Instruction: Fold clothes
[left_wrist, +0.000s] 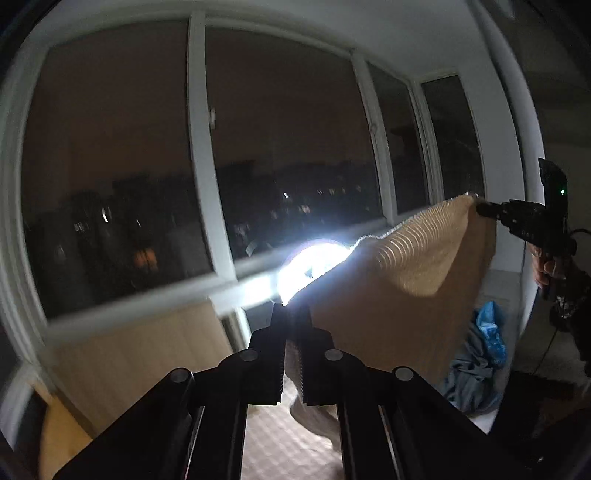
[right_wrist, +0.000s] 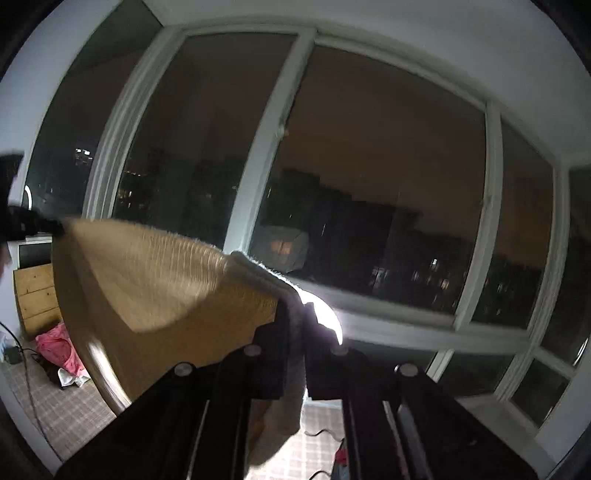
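A home at night: a wide bay window (dark city blocks beyond), clothes heaped on checked bedding.

- tan garment lower part hidden behind left gripper
- lamp glare washes out the sill
- person's hand cut off by frame edge

white-framed window onto night skyline; bright lamp; checked floor.

- The left gripper is held up about level, its jaws clamped together on cloth.
- The right gripper is up at like height, jaws pinched on cloth.
- A hand grips the right tool's handle.
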